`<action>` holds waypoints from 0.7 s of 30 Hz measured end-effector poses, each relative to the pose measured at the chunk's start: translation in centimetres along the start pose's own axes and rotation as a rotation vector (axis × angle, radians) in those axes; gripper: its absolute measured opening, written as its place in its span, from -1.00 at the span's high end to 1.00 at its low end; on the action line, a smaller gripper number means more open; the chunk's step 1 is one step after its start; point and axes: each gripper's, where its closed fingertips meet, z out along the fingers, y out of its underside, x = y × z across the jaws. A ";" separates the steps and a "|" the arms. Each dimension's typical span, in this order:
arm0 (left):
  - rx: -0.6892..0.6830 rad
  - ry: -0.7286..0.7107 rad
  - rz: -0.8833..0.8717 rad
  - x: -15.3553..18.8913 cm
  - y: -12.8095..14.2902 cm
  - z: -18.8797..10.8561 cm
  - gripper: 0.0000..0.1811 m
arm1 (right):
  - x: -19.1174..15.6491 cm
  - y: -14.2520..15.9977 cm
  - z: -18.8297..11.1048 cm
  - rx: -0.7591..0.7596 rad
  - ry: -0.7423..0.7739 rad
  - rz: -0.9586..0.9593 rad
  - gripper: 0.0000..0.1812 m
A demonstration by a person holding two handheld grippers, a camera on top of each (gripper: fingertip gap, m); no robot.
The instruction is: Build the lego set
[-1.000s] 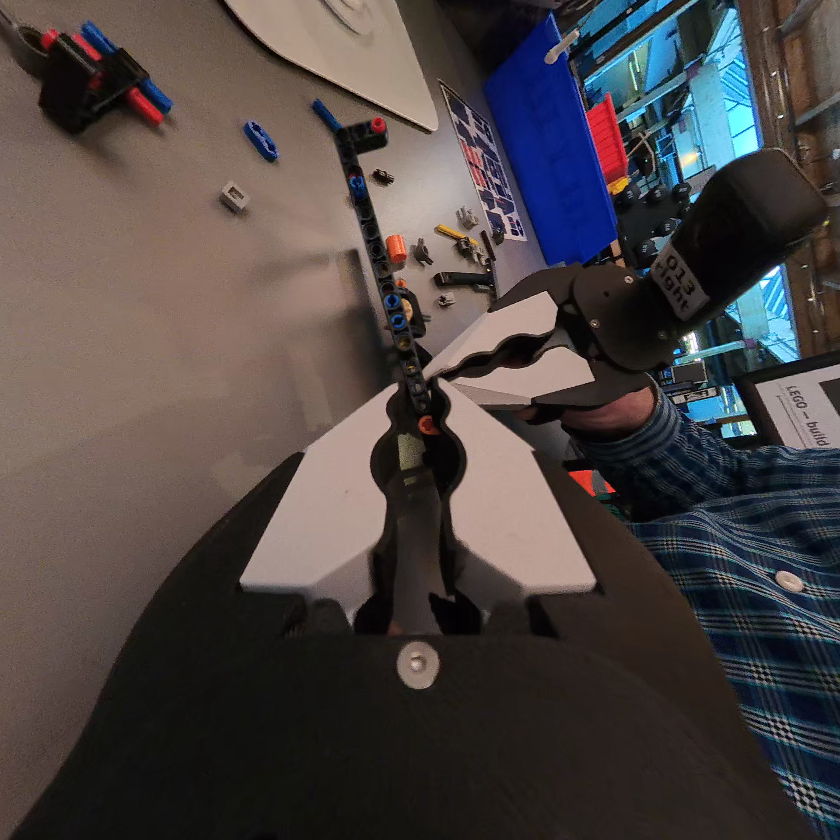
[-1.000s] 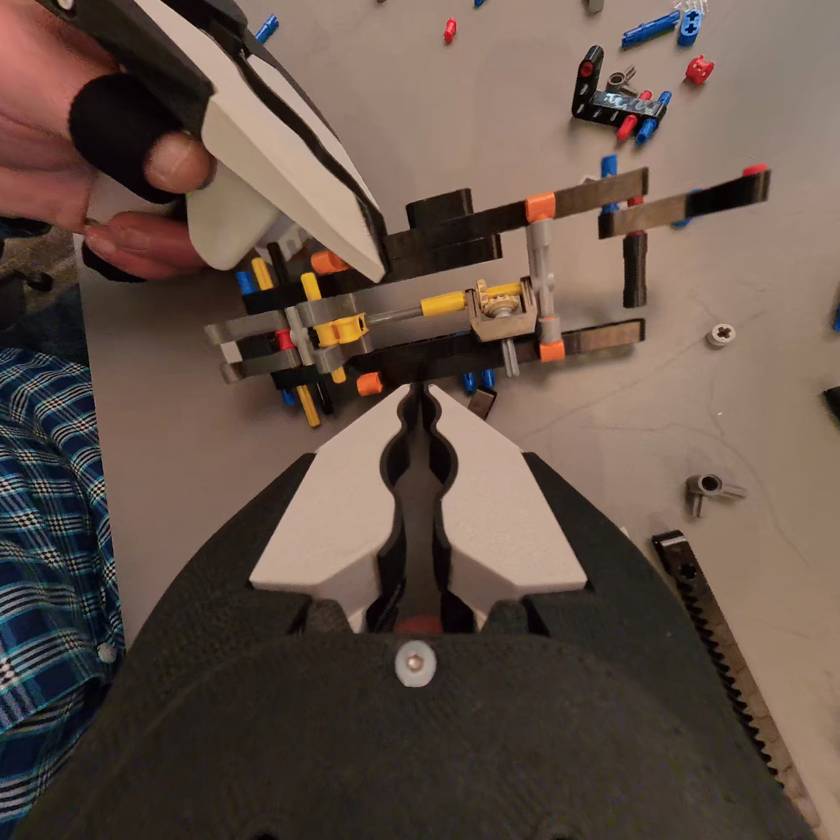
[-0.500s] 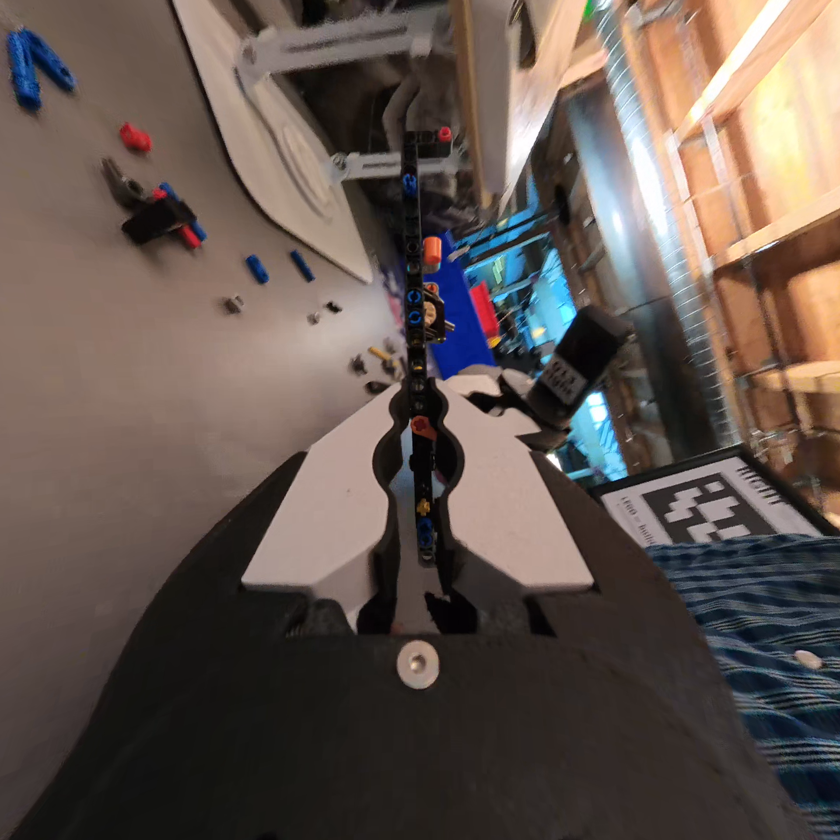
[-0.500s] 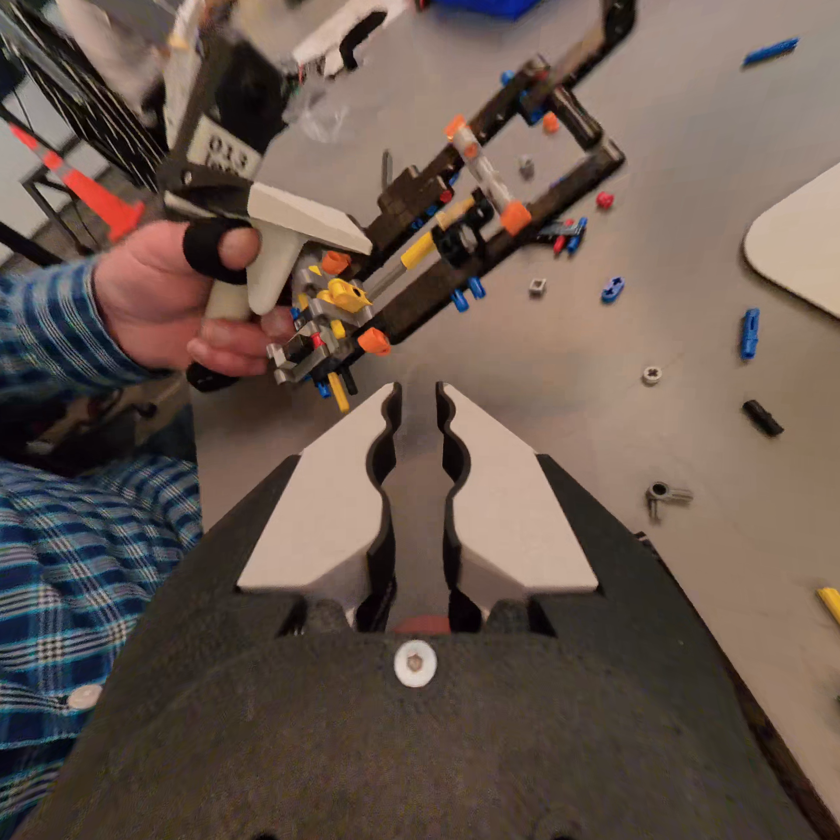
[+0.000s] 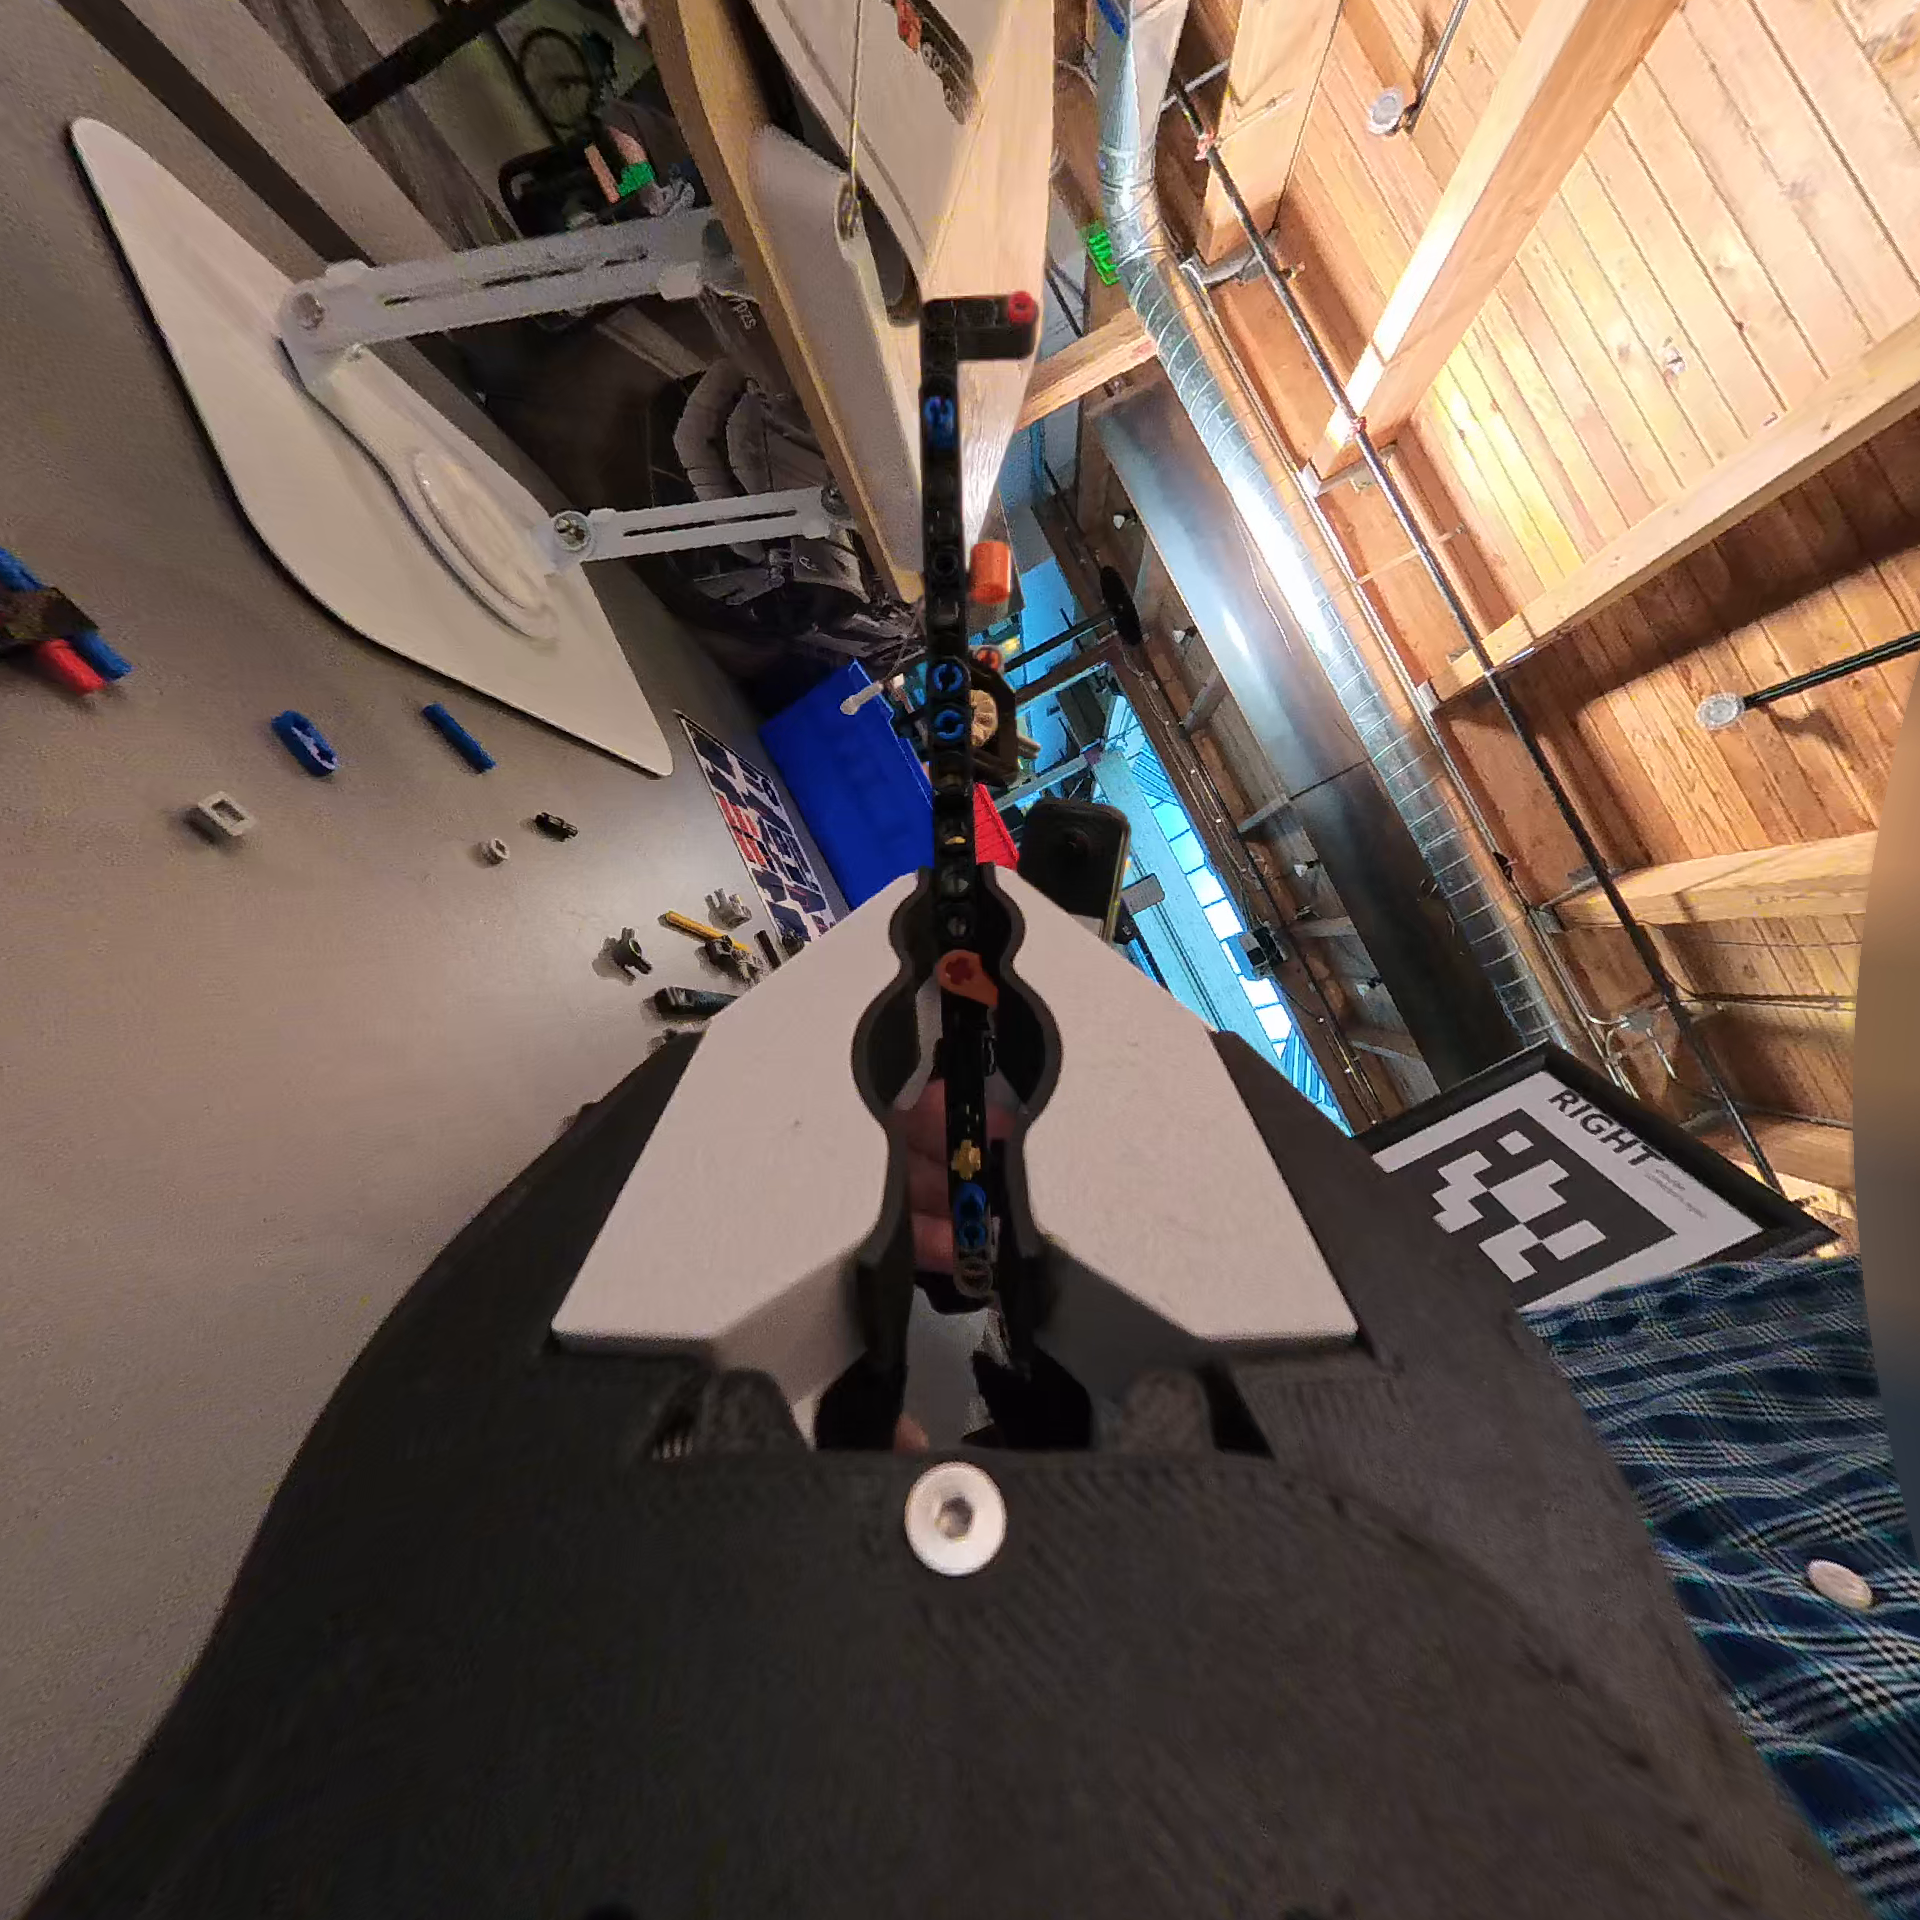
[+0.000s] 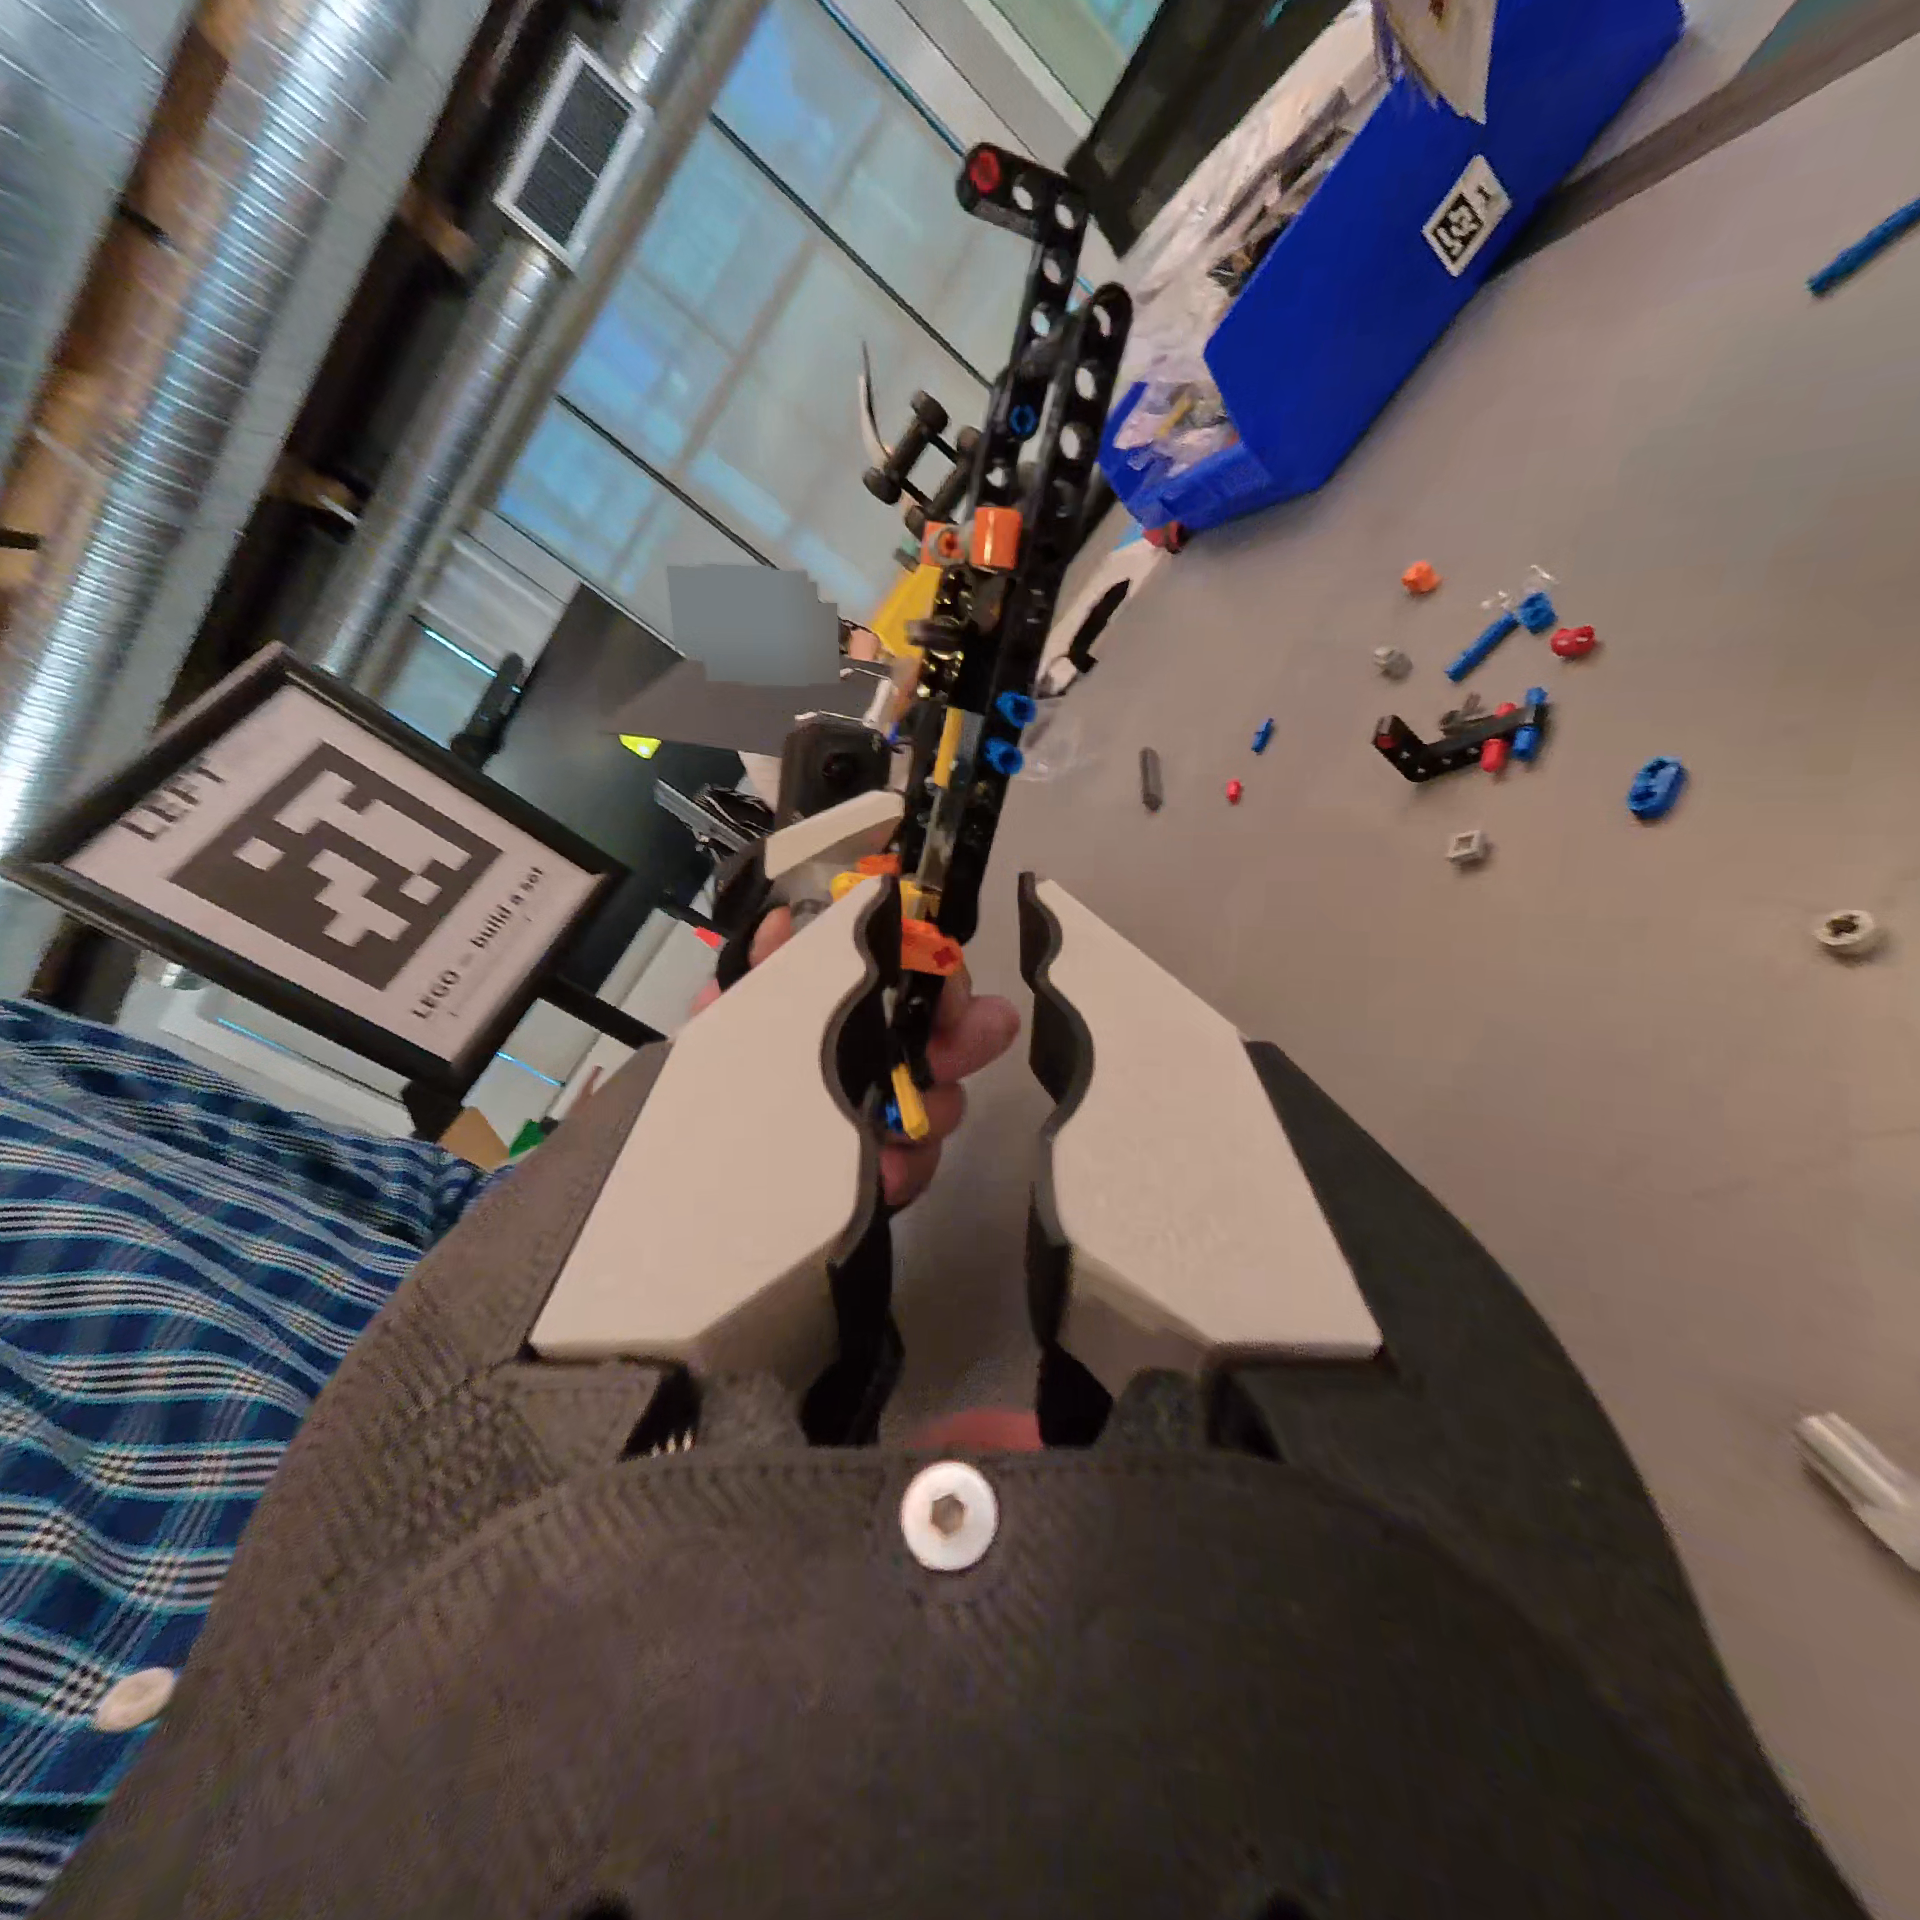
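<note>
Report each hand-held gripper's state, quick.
Left hand-held gripper: shut on the black lego frame, held up off the table.
Right hand-held gripper: open, holding nothing, close beside the frame.

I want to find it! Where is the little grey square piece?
In the right wrist view, the grey square piece lies on the table's right side, just below the blue oval link.
</note>
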 end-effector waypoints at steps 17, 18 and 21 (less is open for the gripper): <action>0.020 0.105 -0.110 1.5 1.0 0.8 0.94 | -1.7 -1.0 -0.1 0.066 -0.007 -0.014 0.93; 0.026 0.127 -0.127 1.5 0.9 0.8 0.94 | -1.8 -1.0 -0.1 0.064 0.003 -0.022 0.93; 0.037 0.188 -0.179 1.4 0.9 0.7 0.94 | -1.9 -1.0 0.1 0.057 0.034 -0.048 0.93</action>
